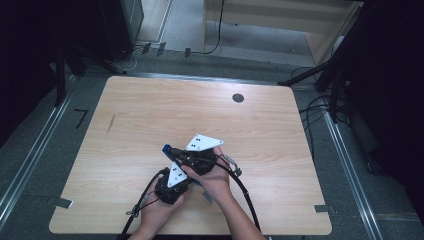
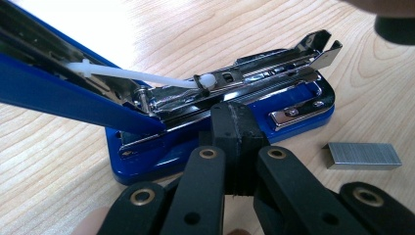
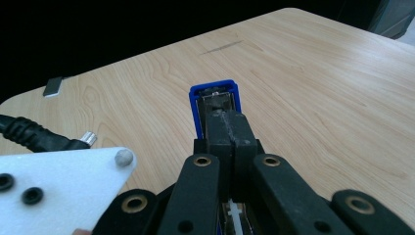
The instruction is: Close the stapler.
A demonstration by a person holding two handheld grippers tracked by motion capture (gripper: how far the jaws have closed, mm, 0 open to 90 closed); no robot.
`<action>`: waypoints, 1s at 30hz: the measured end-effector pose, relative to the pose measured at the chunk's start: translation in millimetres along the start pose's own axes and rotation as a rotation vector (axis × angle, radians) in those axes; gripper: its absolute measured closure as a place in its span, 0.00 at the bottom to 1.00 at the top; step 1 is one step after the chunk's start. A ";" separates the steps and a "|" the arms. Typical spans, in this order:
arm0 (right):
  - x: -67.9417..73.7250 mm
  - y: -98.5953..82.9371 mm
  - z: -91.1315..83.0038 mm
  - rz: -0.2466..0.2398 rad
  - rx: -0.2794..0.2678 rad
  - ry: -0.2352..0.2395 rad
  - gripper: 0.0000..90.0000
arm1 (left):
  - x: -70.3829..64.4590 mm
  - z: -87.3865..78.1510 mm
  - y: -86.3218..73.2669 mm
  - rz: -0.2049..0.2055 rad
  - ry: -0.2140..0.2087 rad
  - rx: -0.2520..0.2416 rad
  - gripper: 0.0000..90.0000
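Your left gripper [image 2: 234, 132] has its jaws pressed together just in front of the blue stapler [image 2: 220, 147], their tips against the near side of its base, clenched with nothing visible between them. The stapler lies open on the wooden table [image 2: 73, 161]: its blue lid [image 2: 63, 93] swings up and away to the left of your jaws, the chrome staple channel [image 2: 254, 78] runs across just beyond the jaw tips, and a white plastic pusher rod [image 2: 132, 74] stretches from the lid down to the channel. A strip of staples [image 2: 361, 155] lies flat on the table to the right of your jaws, just beside the stapler's base and not touching it. Your right gripper [image 3: 230, 132] also has its jaws shut side by side, and the blue end of the lid [image 3: 215, 98] sits directly past their tips; whether they pinch the lid or only rest on it you cannot tell from here. In the high view, both hands meet near the front middle of the table, the left gripper [image 1: 172, 187] close to you, the right gripper [image 1: 197, 160] just beyond it, with the stapler [image 1: 167, 149] poking out at their far left.
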State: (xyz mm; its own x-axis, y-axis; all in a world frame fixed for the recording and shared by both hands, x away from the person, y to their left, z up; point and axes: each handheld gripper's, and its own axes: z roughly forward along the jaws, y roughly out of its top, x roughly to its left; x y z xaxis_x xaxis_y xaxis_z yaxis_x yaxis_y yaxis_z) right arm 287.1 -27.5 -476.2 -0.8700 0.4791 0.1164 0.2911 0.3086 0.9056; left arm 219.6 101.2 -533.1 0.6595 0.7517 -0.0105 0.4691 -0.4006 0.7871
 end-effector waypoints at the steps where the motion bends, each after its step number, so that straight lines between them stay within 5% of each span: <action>1: -0.2 -0.3 0.9 -0.002 0.003 0.001 1.00 | 0.1 -0.1 0.0 0.001 0.000 0.001 1.00; 30: -9.8 -16.9 26.2 0.025 0.109 0.031 1.00 | 0.2 -0.2 0.0 0.000 0.001 0.003 1.00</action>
State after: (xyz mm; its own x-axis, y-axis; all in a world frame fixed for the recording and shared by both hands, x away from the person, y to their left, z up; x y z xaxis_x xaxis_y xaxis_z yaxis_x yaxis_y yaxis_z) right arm 301.1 -15.9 -503.3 -0.8733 0.4628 0.1521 0.3527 0.3854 0.8527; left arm 219.6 101.5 -533.0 0.6590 0.7521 -0.0103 0.4711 -0.4020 0.7851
